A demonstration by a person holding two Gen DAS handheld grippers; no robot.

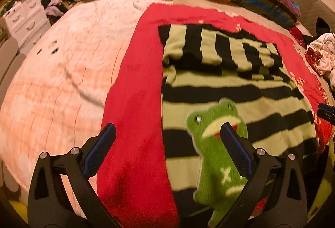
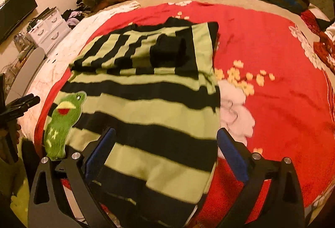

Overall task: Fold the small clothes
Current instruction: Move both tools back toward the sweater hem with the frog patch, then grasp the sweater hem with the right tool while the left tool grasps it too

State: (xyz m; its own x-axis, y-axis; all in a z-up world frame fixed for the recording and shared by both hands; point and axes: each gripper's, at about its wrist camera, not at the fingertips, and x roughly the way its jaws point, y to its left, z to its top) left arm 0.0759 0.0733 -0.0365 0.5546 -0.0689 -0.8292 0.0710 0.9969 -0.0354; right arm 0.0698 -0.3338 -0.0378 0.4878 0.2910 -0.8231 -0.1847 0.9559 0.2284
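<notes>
Both released: left tool [image 1: 167, 140], right tool [image 2: 166, 144]. Fuzzy striped knit sweater [image 2: 146, 102], sleeves folded, flat on red fleece blanket [image 2: 272, 39] mid-bed.

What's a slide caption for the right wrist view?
Open right gripper above a partly folded striped frog sweater on a red blanket.

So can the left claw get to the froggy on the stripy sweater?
Probably yes. The left claw is wide open with nothing in it, right above the frog patch on the striped sweater. Nothing lies over the frog.
</notes>
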